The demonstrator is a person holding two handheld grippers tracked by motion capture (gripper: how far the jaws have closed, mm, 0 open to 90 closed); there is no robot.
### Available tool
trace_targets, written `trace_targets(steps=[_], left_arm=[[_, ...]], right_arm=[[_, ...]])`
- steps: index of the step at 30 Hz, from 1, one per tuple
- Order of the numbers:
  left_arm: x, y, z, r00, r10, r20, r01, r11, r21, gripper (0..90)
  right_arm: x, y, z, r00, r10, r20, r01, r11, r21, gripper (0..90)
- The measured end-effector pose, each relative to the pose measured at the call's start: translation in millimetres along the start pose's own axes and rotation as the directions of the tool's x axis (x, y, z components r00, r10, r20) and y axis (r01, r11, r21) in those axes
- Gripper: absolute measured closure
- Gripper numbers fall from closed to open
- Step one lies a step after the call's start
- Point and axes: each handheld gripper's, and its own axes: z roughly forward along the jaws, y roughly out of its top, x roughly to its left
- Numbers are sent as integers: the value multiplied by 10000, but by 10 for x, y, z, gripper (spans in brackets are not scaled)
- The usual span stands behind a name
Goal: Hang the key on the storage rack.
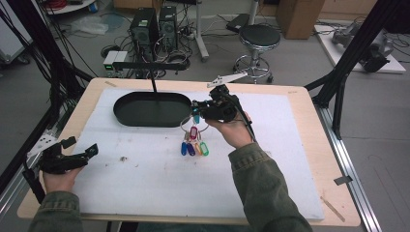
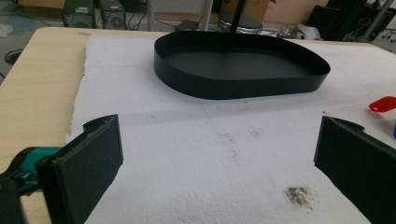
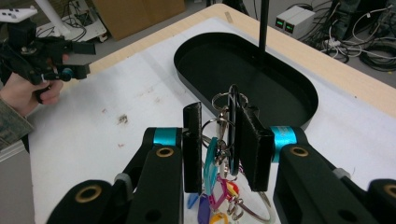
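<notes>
A bunch of coloured key tags on metal rings [image 1: 194,143] hangs from my right gripper [image 1: 196,110], its lower tags touching or just above the white foam mat. In the right gripper view the jaws of my right gripper [image 3: 217,122] are shut on the key rings [image 3: 229,105], with teal, pink and purple tags [image 3: 211,164] dangling below. The bunch is just in front of a black oval tray [image 1: 121,114]. My left gripper [image 1: 81,146] rests at the mat's left edge, open. Its own view shows my left gripper [image 2: 217,140] with wide jaws and nothing between them.
A thin black post [image 1: 153,83] rises from the tray's far side and carries a horizontal bar. The tray [image 2: 233,84] is empty. A red tag [image 2: 383,103] shows at the right edge of the left gripper view. White foam mat [image 1: 159,183] covers most of the wooden table.
</notes>
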Motion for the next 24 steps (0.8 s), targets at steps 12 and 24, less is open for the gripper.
trace_targets(steps=[12, 24], left_arm=[[3, 0, 2, 10000, -15, 16, 15, 10000, -10, 17], [6, -1, 2, 10000, -38, 47, 38, 10000, -3, 17]], right_arm=[[-35, 199, 51, 10000, 83, -11, -83, 9999, -129, 728], [-117, 432, 140, 9996, 284, -11, -284, 9994, -211, 727]])
